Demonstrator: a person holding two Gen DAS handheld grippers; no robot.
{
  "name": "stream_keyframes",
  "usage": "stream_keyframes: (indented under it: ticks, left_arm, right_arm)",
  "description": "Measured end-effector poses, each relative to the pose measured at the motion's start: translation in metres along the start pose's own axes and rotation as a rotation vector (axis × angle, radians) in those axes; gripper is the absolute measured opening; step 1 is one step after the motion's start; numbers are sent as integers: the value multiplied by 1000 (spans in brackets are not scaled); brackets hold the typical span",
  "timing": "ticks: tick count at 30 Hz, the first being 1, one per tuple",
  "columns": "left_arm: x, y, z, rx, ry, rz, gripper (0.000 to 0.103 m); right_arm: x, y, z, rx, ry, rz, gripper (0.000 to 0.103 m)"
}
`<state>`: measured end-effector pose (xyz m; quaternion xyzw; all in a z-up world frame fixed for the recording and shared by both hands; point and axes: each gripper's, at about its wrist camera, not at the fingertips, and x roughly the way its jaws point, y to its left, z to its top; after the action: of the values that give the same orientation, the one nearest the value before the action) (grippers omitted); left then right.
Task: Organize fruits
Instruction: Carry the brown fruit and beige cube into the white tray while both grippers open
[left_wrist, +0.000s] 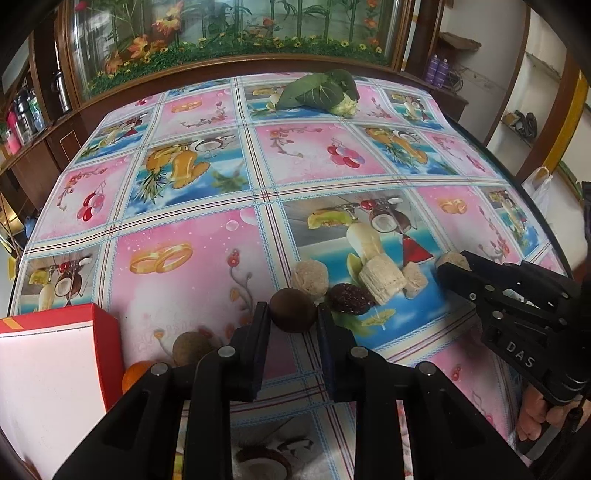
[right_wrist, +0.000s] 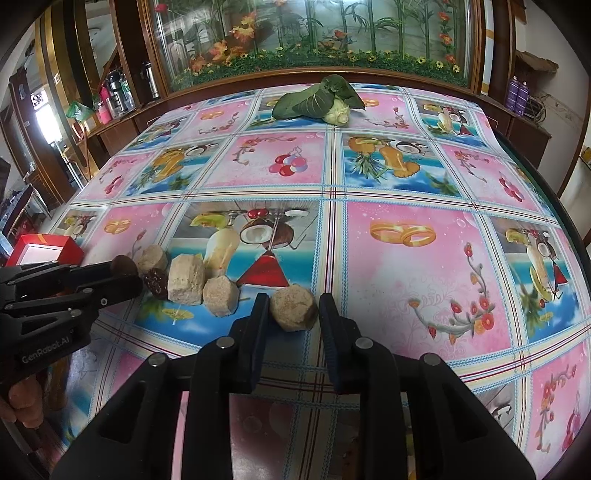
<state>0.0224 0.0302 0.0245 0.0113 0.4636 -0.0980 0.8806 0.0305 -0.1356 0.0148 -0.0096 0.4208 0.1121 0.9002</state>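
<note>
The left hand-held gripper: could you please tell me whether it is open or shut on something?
Shut on the round brown fruit: the left hand-held gripper has a finger against each side of it; the right wrist view agrees.

Four beige chunks (right_wrist: 186, 279), three round fruits (left_wrist: 293, 311), one box (left_wrist: 55, 369), one cabbage (left_wrist: 321, 92).

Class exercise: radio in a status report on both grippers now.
Left gripper astride dark round fruit. Right gripper astride tan chunk. Neither visibly clamped. Red box left, nothing blocking.
</note>
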Motion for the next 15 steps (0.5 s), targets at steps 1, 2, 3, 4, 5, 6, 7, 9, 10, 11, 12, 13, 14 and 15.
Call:
stream_keyframes:
  ticks: [1, 2, 3, 4, 5, 6, 7, 9, 10, 11, 12, 13, 14, 15]
  left_arm:
    - [-4, 0, 0, -5, -7, -2, 25]
    - [-9, 0, -1, -12, -16, -4, 25]
    - [-14, 0, -2, -18, -26, -3, 25]
    - [-19, -1, -4, -23, -36, 0, 25]
    - [-25, -1, -5, -26, -46, 1, 25]
    - [-31, -1, -7, -31, -56, -1, 25]
    - [-36, -1, -9, -35, -62, -3, 25]
    - [-49, 1, -14, -42, -82, -5, 25]
    - [-55, 3, -16, -47, -92, -4, 25]
    - [-62, 5, -19, -55, -103, 0, 25]
    - [-69, 8, -22, -61, -113, 8, 25]
    - [-76, 11, -25, -66, -123, 18, 25]
    - [-83, 14, -29, -71, -133, 31, 25]
    - [-89, 18, -32, -76, -140, 41, 25]
  right_arm:
    - [0, -1, 0, 3, 0, 1, 29]
    - [-1, -2, 0, 6, -2, 0, 29]
    - [-2, -3, 0, 10, -8, 0, 29]
    - [-5, -4, 0, 13, -18, 0, 29]
    - [-8, -4, 0, 16, -34, 1, 29]
    - [-12, -5, 1, 20, -51, 5, 29]
    - [-17, -5, 0, 27, -71, 11, 29]
    - [-25, -4, 0, 38, -102, 12, 29]
    - [-30, -2, -1, 38, -122, 7, 29]
    - [-35, 0, -2, 37, -144, 9, 29]
    - [-40, 3, -2, 37, -162, 14, 29]
    - [-45, 8, -3, 38, -179, 26, 29]
    - [-49, 13, -4, 41, -188, 39, 29]
    - [-51, 18, -4, 43, -191, 52, 29]
